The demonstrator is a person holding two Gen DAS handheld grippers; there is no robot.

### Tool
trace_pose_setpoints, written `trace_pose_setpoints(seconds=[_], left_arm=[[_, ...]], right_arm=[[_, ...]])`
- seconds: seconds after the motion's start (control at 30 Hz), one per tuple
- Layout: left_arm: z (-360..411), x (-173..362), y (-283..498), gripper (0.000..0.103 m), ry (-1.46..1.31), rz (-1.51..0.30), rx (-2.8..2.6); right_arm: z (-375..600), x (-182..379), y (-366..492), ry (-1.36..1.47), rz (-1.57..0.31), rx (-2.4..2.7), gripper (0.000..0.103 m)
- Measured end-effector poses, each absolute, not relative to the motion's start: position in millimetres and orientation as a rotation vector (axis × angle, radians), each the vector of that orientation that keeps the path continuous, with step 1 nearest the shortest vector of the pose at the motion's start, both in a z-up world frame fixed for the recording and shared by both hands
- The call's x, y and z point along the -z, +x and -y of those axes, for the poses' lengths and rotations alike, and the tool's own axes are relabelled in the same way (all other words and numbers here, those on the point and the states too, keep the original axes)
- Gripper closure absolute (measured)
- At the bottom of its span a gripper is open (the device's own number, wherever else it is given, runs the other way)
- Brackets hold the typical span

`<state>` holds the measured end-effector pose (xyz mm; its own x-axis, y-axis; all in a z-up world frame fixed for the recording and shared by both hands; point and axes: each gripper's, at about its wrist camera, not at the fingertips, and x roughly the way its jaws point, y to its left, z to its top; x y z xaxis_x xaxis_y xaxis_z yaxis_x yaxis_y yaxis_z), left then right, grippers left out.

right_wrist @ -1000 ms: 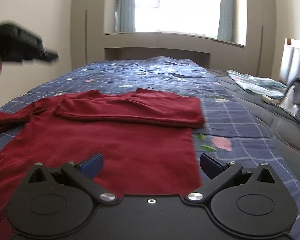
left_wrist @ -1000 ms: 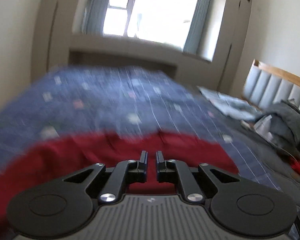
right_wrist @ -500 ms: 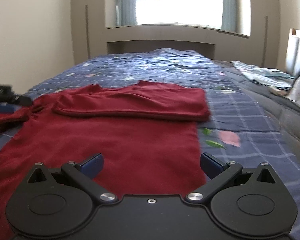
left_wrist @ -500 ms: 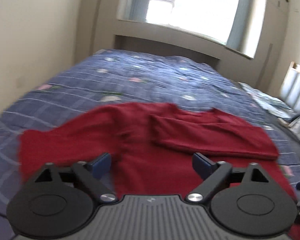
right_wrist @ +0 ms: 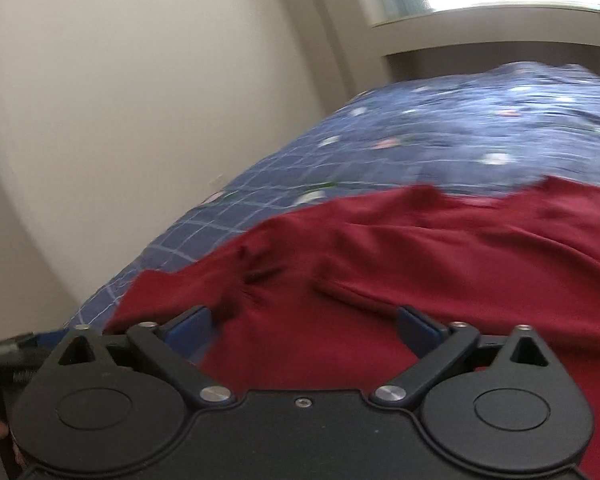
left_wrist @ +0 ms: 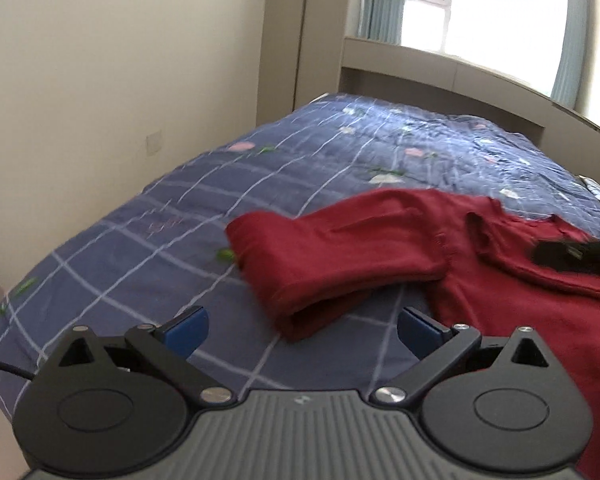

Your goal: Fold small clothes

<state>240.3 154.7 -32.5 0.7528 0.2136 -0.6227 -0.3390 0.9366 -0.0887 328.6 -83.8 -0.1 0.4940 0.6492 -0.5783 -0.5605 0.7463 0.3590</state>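
Item one: your left tool (left_wrist: 302, 330), jaws wide and still spreading, nothing gripped. Its blue pads (left_wrist: 188, 326) hang over the bed, with the sleeve (left_wrist: 332, 264) of the red shirt (left_wrist: 540, 304) lying between and just beyond them at 12 o'clock.

Item two: your right tool (right_wrist: 304, 328), jaws wide but closing. Red cloth lies below and between them; the picture is blurred, and the pads (right_wrist: 418, 326) do not look pressed on it.

Item three: the red shirt, spread flat on the bed. In the left view its body runs from 1 to 4 o'clock; the sleeve reaches out toward 10 o'clock. In the right view the shirt (right_wrist: 440, 272) fills everything from 10 to 4 o'clock.

Item four: the bed (left_wrist: 180, 220), with a blue checked cover, bare at 9 to 12 o'clock.

Item five: a cream wall (left_wrist: 120, 80) at 10 o'clock, and a window (left_wrist: 496, 12) at 1 o'clock.

Item six: a dark blurred object (left_wrist: 572, 254) over the shirt at 3 o'clock in the left view; you cannot tell what it is.
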Motion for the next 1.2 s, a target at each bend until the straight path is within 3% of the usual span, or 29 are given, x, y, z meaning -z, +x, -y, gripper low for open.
trace_pose_setpoints(seconds=[0.27,0.37,0.43,0.77,1.0,1.2], left_arm=[[-174,48,237,0.001,-0.26,-0.682,-0.307],[-180,50,236,0.001,-0.279,-0.683,-0.309],[-184,50,235,0.001,-0.292,-0.681,-0.31],[-180,41,246,0.001,-0.333,-0.632,-0.271],[-158,23,279,0.001,-0.344,-0.56,-0.222],[-142,23,302,0.001,-0.305,-0.556,-0.197]], right_arm=[[-6,22,381,0.086,-0.868,-0.876,0.048],[-21,27,390,0.073,-0.922,-0.897,0.072],[-24,21,390,0.056,-0.919,-0.898,0.102],[-27,-102,417,0.098,-0.744,-0.923,0.102],[-34,-204,447,0.049,-0.514,-0.882,0.102],[38,-234,456,0.08,-0.445,-0.726,0.102]])
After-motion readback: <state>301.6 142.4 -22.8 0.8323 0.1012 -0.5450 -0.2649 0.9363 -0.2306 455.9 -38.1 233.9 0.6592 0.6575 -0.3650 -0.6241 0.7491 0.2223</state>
